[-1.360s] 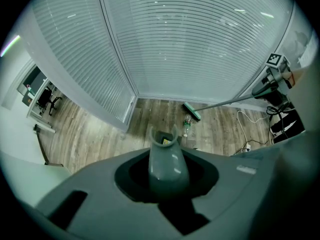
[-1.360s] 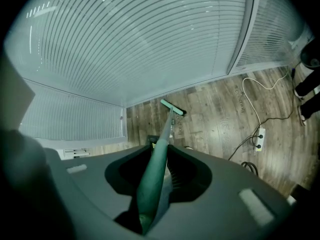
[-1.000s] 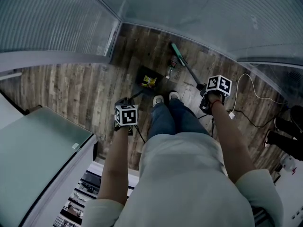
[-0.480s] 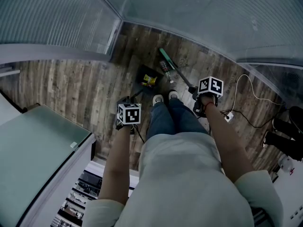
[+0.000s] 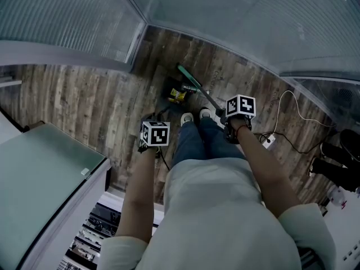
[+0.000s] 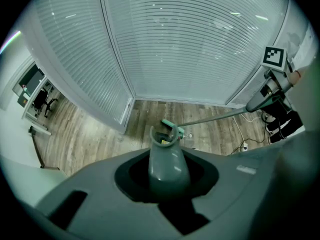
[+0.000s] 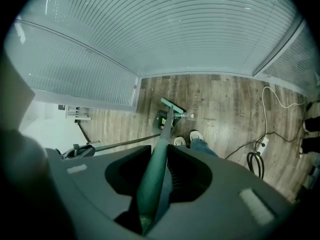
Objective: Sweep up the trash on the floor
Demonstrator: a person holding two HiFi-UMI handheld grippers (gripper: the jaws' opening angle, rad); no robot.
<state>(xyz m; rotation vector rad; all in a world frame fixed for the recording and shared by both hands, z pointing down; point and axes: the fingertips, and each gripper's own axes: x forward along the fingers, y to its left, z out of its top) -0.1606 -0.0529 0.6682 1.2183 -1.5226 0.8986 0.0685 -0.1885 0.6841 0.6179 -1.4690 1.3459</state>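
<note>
A dark dustpan (image 5: 175, 93) lies on the wooden floor against the corner, with yellow trash (image 5: 179, 96) inside. My left gripper (image 5: 151, 119) is shut on the dustpan's long grey handle (image 6: 167, 159). My right gripper (image 5: 223, 117) is shut on the green broom's shaft (image 7: 156, 171). The broom head (image 5: 188, 76) rests at the dustpan's mouth (image 7: 162, 119). A small clear bottle (image 7: 189, 115) lies just right of the broom head. My two shoes (image 5: 194, 117) stand behind the pan.
Glass walls with blinds (image 5: 236, 16) meet in a corner just beyond the dustpan. A white power strip (image 5: 269, 140) with cables trails on the floor to the right, near black items (image 5: 336, 162). A grey cabinet top (image 5: 39, 179) stands at the left.
The broom head has swept left across the floor to the dustpan's mouth, taking the bottle along. My right gripper moved left with it. The left gripper and dustpan stayed nearly still.
</note>
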